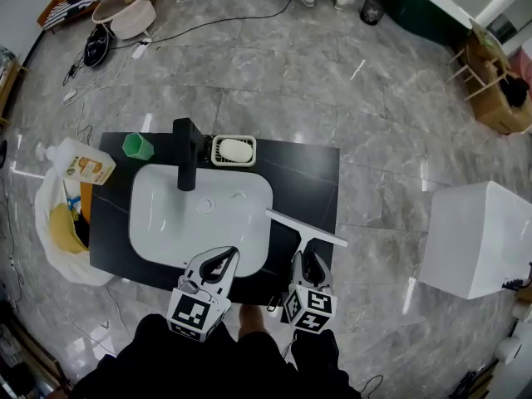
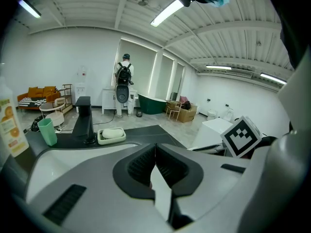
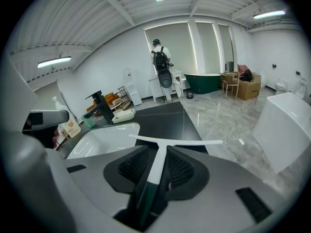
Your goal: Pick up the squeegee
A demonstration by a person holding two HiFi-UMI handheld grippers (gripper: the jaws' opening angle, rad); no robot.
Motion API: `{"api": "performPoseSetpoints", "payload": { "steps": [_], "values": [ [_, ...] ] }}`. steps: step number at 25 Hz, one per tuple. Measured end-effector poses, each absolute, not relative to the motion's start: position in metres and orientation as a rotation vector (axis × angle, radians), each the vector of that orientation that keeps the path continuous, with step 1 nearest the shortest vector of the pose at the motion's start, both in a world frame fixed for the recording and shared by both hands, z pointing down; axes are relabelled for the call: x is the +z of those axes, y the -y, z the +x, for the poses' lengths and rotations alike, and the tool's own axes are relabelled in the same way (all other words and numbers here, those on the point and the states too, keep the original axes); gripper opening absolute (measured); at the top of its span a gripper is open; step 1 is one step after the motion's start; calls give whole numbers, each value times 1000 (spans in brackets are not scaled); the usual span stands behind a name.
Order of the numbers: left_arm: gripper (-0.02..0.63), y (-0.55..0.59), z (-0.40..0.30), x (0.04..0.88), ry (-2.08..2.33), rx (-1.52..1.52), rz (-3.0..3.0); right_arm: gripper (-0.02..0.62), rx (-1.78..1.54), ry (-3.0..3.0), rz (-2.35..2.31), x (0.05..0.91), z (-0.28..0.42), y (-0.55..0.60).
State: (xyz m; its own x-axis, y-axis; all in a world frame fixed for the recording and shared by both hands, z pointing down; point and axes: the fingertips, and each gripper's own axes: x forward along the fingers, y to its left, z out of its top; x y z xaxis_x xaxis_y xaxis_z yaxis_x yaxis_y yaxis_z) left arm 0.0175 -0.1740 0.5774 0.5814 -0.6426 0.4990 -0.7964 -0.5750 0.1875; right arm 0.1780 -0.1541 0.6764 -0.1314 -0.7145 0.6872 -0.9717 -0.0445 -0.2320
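head view: a white squeegee (image 1: 304,228) lies on the black counter (image 1: 307,173), just right of the white sink (image 1: 166,214), with its blade set crosswise and its handle pointing toward the person. the right gripper (image 1: 307,261) is at the handle end. the left gripper (image 1: 226,256) hangs over the sink's near edge, apart from the squeegee. the pickup looks not yet done, since the squeegee appears to rest on the counter.

left gripper view: the left gripper (image 2: 155,149) has its jaws closed together with nothing between them. the sink and counter lie beyond it.

right gripper view: the right gripper (image 3: 158,155) has its jaws parted. the handle of the squeegee (image 3: 175,142) runs between them, and the pads seem to sit beside it without clamping. what seems left is to close on the handle and lift.
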Motion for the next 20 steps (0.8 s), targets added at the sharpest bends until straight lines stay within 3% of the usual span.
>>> {"api": "performPoseSetpoints", "payload": {
  "steps": [8,20],
  "values": [
    [25,173,13,590,1165,575,2382,166,1053,1852,1733,704,173,153],
    [25,171,14,604,1164,589,2352,141,1111,1851,1692,719,170,156]
  ]
}}
